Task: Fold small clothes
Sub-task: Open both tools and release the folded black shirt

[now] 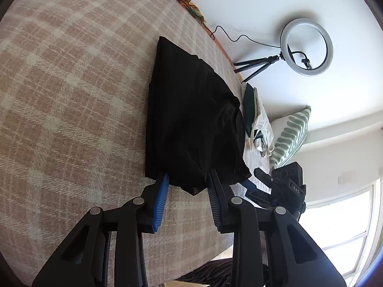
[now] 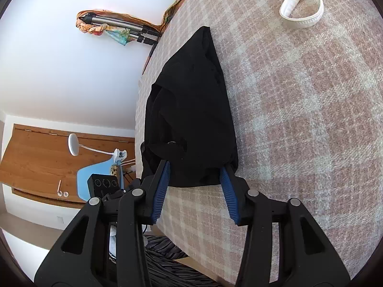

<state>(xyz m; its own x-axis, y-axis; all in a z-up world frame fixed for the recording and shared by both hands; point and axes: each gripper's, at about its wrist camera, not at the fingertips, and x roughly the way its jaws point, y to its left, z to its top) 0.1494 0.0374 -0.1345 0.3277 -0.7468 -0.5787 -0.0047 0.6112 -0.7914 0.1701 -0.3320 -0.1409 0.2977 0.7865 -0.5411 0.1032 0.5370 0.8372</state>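
Observation:
A black garment lies partly folded on a plaid-covered surface. My left gripper is open, its blue-padded fingertips pushed into the near edge of the cloth, one on each side of a hanging corner. In the right wrist view the same black garment is bunched up between the fingers. My right gripper is open with both fingertips tucked into the cloth's near hem. The right gripper's body shows in the left wrist view, just beside the garment.
A pile of white and dark green clothes lies beyond the black garment, with a white strap on the plaid cover. A striped green pillow, a ring light on a tripod and a second tripod stand past the surface's edge.

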